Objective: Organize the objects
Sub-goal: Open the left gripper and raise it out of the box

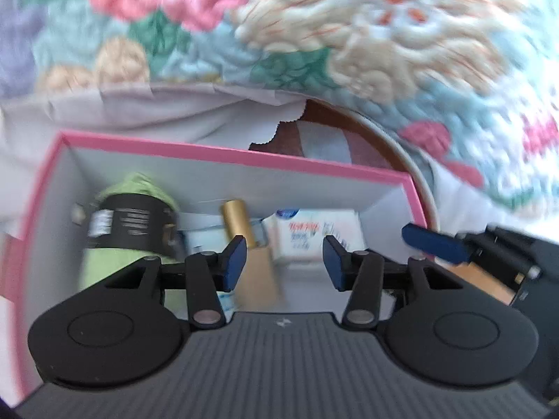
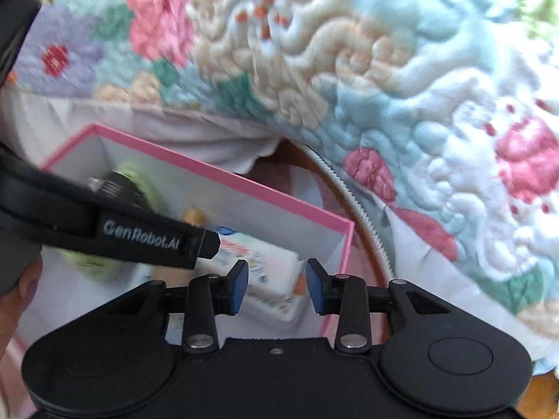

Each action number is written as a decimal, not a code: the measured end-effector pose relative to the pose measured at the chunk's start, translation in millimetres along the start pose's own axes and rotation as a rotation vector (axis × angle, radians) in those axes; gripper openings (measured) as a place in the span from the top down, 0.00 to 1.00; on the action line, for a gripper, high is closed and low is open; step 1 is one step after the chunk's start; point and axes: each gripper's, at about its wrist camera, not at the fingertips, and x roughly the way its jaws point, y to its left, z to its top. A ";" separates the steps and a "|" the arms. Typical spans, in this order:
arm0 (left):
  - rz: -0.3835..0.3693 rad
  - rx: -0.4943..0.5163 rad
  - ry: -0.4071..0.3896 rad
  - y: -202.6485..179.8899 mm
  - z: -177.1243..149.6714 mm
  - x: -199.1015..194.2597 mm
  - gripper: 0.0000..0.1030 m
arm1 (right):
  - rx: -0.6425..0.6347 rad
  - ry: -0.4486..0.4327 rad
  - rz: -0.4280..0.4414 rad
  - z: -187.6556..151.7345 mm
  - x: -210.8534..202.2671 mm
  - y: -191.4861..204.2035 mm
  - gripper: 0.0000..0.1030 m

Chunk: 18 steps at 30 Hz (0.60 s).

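A pink-rimmed box with white walls holds a green roll with a black label, a gold-capped bottle and a white printed pack. My left gripper hangs over the box's inside, open, with nothing touching its blue pads; the bottle lies just beyond its left finger. My right gripper is open above the white pack, near the box's right wall. Its blue fingertip also shows in the left wrist view by the box's right rim. The left gripper's body crosses the right wrist view.
A puffy floral quilt fills the space behind and to the right of the box. Pale cloth lies along the box's far side. A round brown surface with a white rim curves past the box's right corner. A hand shows at the left edge.
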 end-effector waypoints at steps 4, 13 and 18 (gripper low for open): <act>0.119 0.094 0.044 -12.6 -4.2 -27.3 0.48 | 0.039 -0.019 0.074 -5.8 -29.2 -0.1 0.58; 0.143 0.128 0.095 -3.3 -1.2 -104.6 0.34 | -0.003 0.003 0.130 9.8 -92.7 14.7 0.53; 0.135 0.103 0.094 0.2 -15.2 -151.7 0.27 | 0.106 0.067 0.213 13.8 -123.0 5.2 0.52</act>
